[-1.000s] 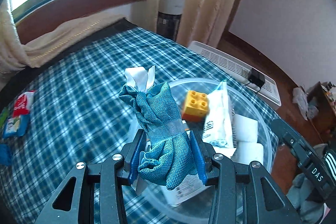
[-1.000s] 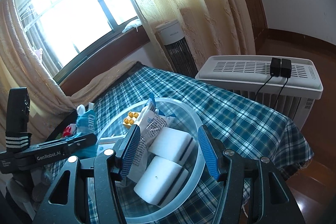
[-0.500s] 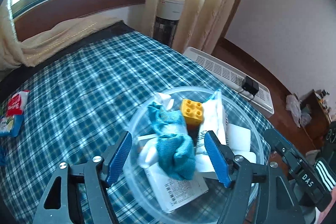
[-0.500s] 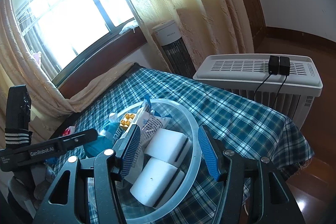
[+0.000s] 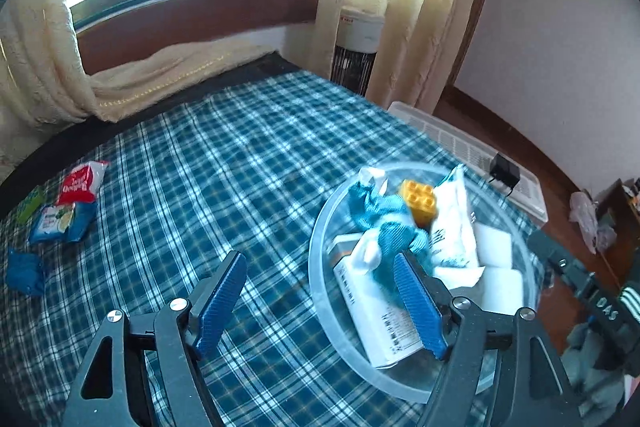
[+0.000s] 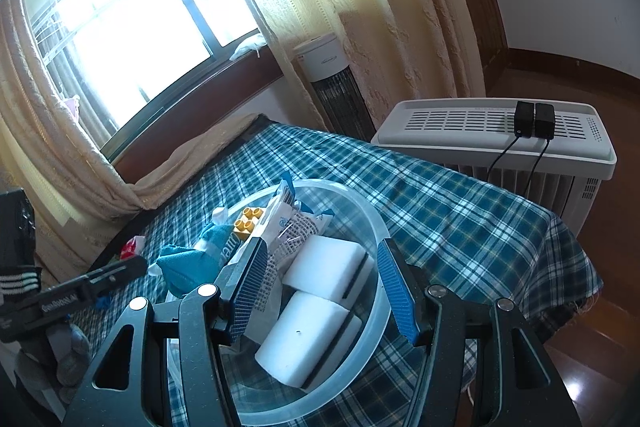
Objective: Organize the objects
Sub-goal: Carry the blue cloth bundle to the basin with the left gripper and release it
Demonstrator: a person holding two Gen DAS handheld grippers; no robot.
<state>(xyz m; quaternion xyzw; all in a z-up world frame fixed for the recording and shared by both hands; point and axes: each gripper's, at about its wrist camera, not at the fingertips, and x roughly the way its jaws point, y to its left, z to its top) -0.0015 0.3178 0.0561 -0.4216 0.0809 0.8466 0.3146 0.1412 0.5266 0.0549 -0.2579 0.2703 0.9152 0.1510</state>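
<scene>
A clear round bowl [image 5: 320, 291] [image 6: 378, 223] stands on the blue plaid cloth. In it lie a teal cloth bundle [image 5: 390, 231] [image 6: 188, 259], a yellow toy brick [image 5: 420, 201] [image 6: 248, 219], white packets [image 5: 454, 227], a white box [image 5: 376, 315] and two white sponges [image 6: 320, 303]. My left gripper [image 5: 320, 301] is open and empty, over the bowl's left rim. My right gripper [image 6: 326, 291] is open and empty above the sponges.
Loose items lie at the left of the cloth: a red packet [image 5: 82, 181], a blue-and-white packet [image 5: 58, 223], a green packet [image 5: 30, 203] and a blue pouch [image 5: 24, 271]. A white heater [image 6: 500, 143] stands beyond the table's right edge; window and curtains behind.
My left gripper opened and let the teal bundle drop into the bowl, then pulled back and to the left. The right gripper stayed open over the bowl.
</scene>
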